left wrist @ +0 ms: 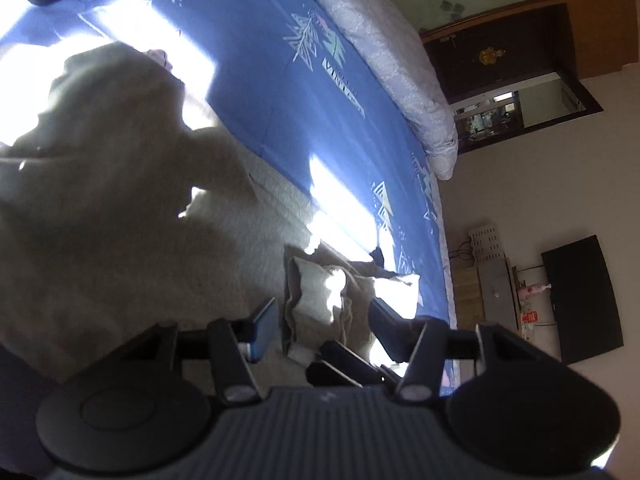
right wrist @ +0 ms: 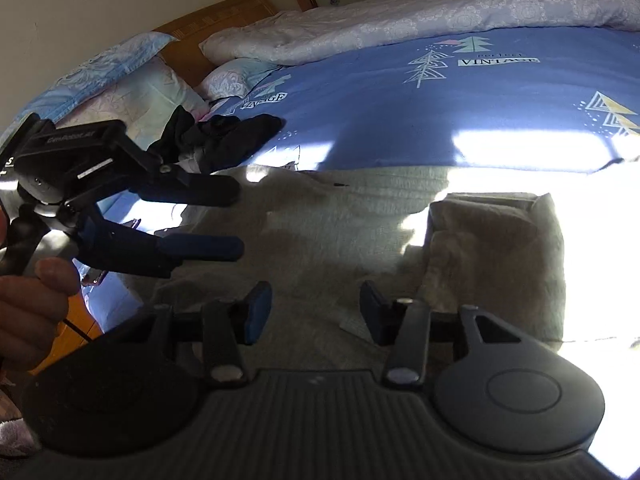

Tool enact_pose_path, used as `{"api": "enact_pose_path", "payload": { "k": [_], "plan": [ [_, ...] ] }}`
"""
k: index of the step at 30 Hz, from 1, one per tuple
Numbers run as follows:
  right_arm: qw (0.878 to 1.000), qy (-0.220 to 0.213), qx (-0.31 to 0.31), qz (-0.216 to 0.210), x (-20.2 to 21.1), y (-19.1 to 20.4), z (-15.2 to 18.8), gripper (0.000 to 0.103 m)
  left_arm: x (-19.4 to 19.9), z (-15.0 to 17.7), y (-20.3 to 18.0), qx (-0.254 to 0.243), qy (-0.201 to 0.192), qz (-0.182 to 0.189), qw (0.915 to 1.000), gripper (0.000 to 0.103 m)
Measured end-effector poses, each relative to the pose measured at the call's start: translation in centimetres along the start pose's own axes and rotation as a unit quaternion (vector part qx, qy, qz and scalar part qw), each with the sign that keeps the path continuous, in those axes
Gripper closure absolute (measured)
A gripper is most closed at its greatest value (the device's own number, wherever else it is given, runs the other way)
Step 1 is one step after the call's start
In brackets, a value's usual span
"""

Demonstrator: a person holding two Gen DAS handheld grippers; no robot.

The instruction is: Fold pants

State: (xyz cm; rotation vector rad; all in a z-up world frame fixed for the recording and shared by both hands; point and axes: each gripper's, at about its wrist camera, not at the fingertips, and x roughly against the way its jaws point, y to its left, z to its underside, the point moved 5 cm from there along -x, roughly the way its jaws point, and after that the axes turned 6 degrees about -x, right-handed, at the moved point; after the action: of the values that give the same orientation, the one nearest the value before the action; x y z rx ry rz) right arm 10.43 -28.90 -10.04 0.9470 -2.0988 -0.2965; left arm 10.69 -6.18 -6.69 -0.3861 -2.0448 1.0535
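Observation:
Beige pants (left wrist: 120,216) lie on a blue bed sheet (left wrist: 272,80), partly in sunlight. In the left wrist view my left gripper (left wrist: 324,320) is open just above the fabric, with a folded cuff end (left wrist: 316,292) between its fingers. In the right wrist view the pants (right wrist: 328,232) spread below my right gripper (right wrist: 312,312), which is open and empty above them. A folded part (right wrist: 496,248) lies to its right. The left gripper (right wrist: 236,220) shows at the left of that view, open, held by a hand (right wrist: 32,304).
A dark garment (right wrist: 224,136) lies on the sheet (right wrist: 400,120) near pillows (right wrist: 132,88). A white quilt (right wrist: 400,20) lies along the far side. A wooden headboard (right wrist: 216,16), a cabinet (left wrist: 496,292) and a dark screen (left wrist: 580,300) stand around the bed.

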Motion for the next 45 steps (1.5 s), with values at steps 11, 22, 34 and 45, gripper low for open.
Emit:
{"api": "enact_pose_path", "payload": {
  "k": [11,22,34,45],
  "plan": [
    [0.993,0.0,-0.071,0.094,-2.0,-4.6,-0.3,0.06,11.0,4.1,5.8,0.044,-0.084,0.006,0.9954,0.042],
    [0.992,-0.071,-0.049,0.094,1.0,-1.0,-0.2,0.063,9.6,3.5,11.1,0.19,-0.128,0.049,0.9722,0.025],
    [0.985,-0.032,-0.154,0.074,-4.8,-3.4,1.1,0.102,9.5,0.5,8.3,0.106,-0.16,0.0,0.9814,0.095],
    [0.955,-0.097,-0.278,0.013,0.9,-6.3,1.2,0.098,-4.1,1.4,-16.8,-0.291,-0.037,0.04,0.955,0.094]
  ]
}}
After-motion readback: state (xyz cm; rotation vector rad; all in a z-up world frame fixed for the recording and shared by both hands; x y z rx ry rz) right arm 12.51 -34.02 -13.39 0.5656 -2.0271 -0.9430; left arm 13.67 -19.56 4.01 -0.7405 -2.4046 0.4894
